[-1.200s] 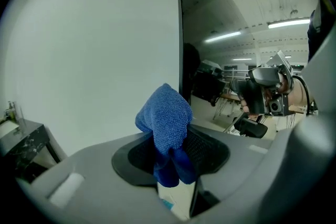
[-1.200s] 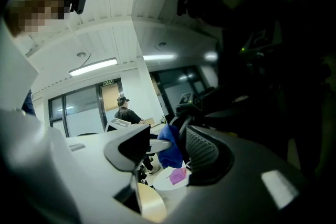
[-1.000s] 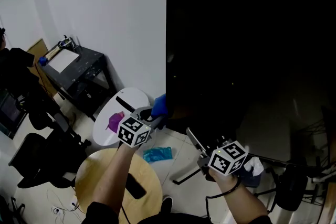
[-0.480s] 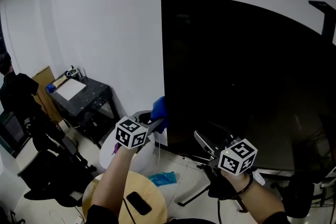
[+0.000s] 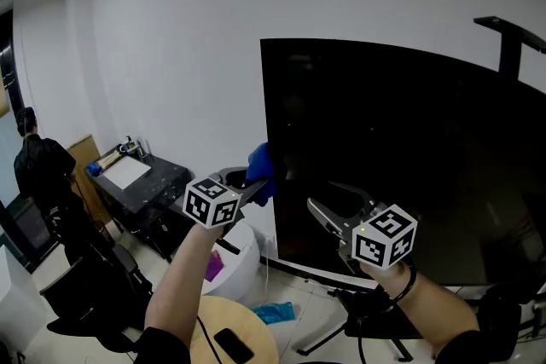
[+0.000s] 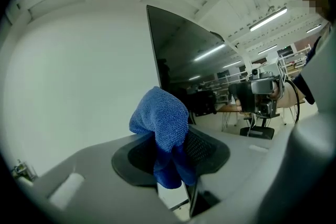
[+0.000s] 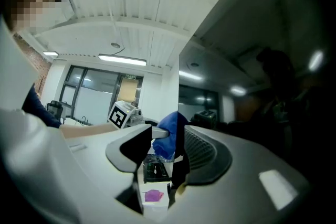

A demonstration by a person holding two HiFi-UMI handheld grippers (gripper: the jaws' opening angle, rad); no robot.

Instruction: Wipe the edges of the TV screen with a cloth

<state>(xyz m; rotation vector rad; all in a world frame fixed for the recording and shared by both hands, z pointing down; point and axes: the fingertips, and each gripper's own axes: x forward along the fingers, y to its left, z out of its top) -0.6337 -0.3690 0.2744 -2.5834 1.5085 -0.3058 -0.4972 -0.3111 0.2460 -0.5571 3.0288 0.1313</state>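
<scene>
Left gripper (image 5: 247,190): jaws fully closed on a blue terry cloth (image 5: 260,175). The pinch is on the lower folds only. Most of the cloth stands out past the jaw tips as a loose bunch.

Right gripper (image 5: 337,205): jaws part open, and they have just been closing. Nothing is between them; the right gripper view shows only the blue cloth beyond the gap.

Large black flat TV screen (image 5: 401,158): the cloth sits at its left edge, on the lower part of that edge. Contact or a small gap: cannot tell. The right gripper is in front of the screen's lower left area, apart from the cloth.

Risks, as judged:
- Cloth pulled out of the jaws. Cause: a shallow pinch plus drag along the screen's left edge.
- Hard jaw tips scraping the bezel or glass. Cause: the bunch folding back under pressure, leaving no padding between gripper and screen.
- Wipe running beside the edge and missing it. Cause: the thin frame and floppy bunch give little guidance.
- Right gripper knocking the glass. Cause: it is empty and close to the screen face.
- Panel rocking. Cause: sideways push on the left edge with nothing steadying the screen.
</scene>
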